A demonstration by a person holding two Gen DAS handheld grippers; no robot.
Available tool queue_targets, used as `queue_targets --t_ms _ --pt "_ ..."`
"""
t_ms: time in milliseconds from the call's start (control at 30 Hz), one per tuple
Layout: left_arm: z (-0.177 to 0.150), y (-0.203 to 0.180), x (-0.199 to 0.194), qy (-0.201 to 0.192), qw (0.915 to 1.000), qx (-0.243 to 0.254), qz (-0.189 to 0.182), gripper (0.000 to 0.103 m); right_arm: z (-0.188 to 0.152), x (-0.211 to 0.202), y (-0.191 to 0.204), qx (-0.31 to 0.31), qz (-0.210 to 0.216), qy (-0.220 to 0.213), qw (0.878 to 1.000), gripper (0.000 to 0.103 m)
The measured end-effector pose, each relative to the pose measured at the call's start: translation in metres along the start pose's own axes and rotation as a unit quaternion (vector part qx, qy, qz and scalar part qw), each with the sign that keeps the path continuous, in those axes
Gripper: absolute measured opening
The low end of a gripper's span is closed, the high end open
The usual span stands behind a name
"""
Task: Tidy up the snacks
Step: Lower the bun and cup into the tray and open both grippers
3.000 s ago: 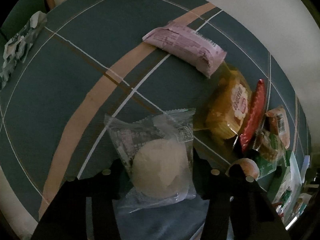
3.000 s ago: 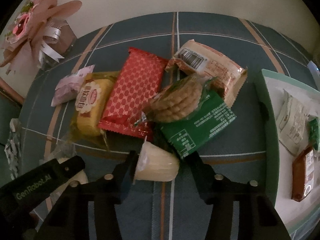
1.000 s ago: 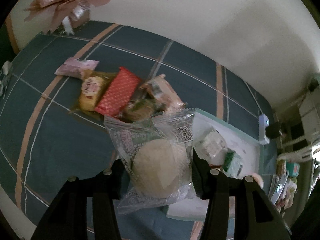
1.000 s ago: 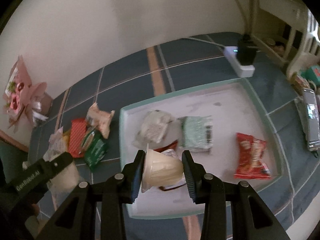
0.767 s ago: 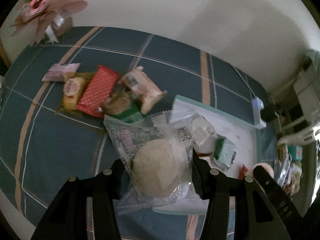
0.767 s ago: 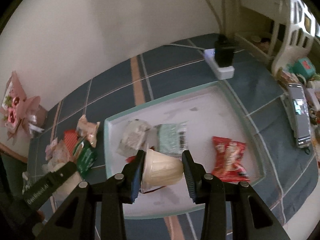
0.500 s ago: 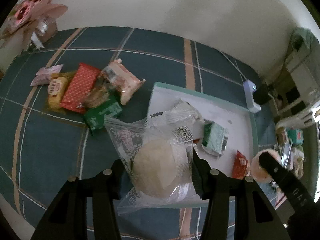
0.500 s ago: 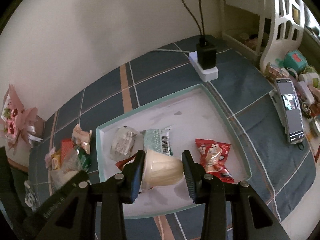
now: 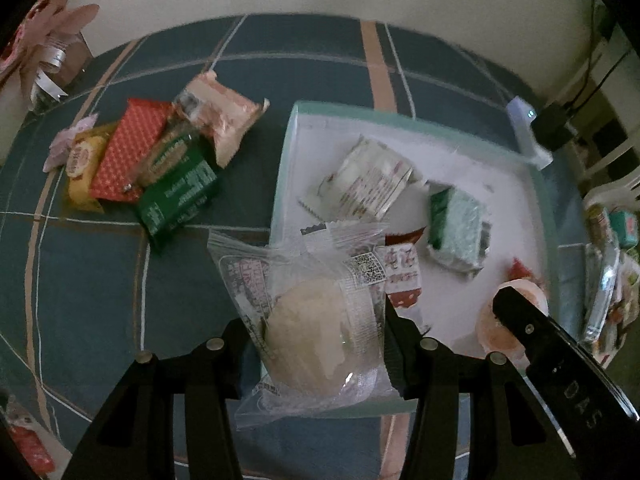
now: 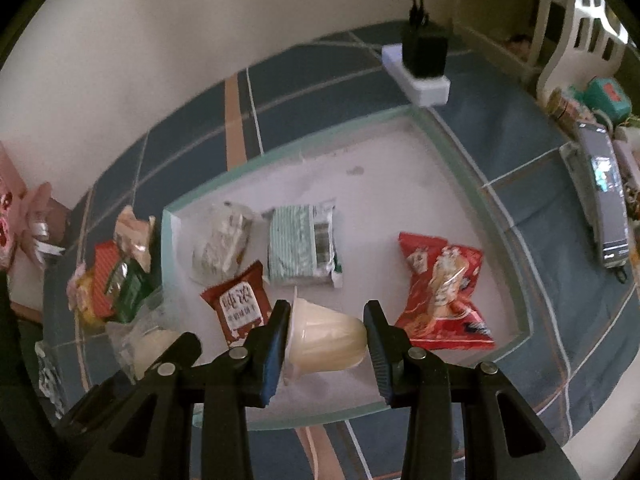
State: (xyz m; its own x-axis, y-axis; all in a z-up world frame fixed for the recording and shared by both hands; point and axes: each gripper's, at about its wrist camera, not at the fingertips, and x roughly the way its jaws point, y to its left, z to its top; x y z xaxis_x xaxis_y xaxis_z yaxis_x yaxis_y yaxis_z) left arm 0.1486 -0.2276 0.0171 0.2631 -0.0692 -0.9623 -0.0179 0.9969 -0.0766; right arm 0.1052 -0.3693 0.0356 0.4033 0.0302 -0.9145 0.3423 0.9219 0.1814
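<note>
Your left gripper (image 9: 318,332) pinches a clear-wrapped round cake (image 9: 316,328) above the near-left edge of the tray (image 9: 408,120). Your right gripper (image 10: 325,332) squeezes a pale jelly cup (image 10: 326,340) on its side over the tray's near part, between a dark red packet (image 10: 236,310) and a bright red packet (image 10: 444,292).

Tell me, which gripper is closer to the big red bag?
Right. The right gripper hangs just beside the red bag; the left gripper is over the tray's far side.
</note>
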Motion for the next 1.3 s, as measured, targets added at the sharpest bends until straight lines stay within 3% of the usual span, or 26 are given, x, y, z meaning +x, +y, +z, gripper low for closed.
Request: queue_targets --t_ms 533,1067,1300 --pt "0.001 -0.015 0.023 0.014 0.9994 0.025 0.018 0.053 0.0 0.042 -0.016 0.028 -0.007 0.061 0.998 0.041" --pt "0.006 -0.057 0.03 0.021 0.9983 0.051 0.018 0.053 0.0 0.039 -0.044 0.061 -0.009 0.064 0.996 0.041" --pt "0.004 -0.04 0.035 0.035 0.9988 0.034 0.011 0.065 -0.001 0.036 -0.043 0.055 -0.012 0.067 0.996 0.045"
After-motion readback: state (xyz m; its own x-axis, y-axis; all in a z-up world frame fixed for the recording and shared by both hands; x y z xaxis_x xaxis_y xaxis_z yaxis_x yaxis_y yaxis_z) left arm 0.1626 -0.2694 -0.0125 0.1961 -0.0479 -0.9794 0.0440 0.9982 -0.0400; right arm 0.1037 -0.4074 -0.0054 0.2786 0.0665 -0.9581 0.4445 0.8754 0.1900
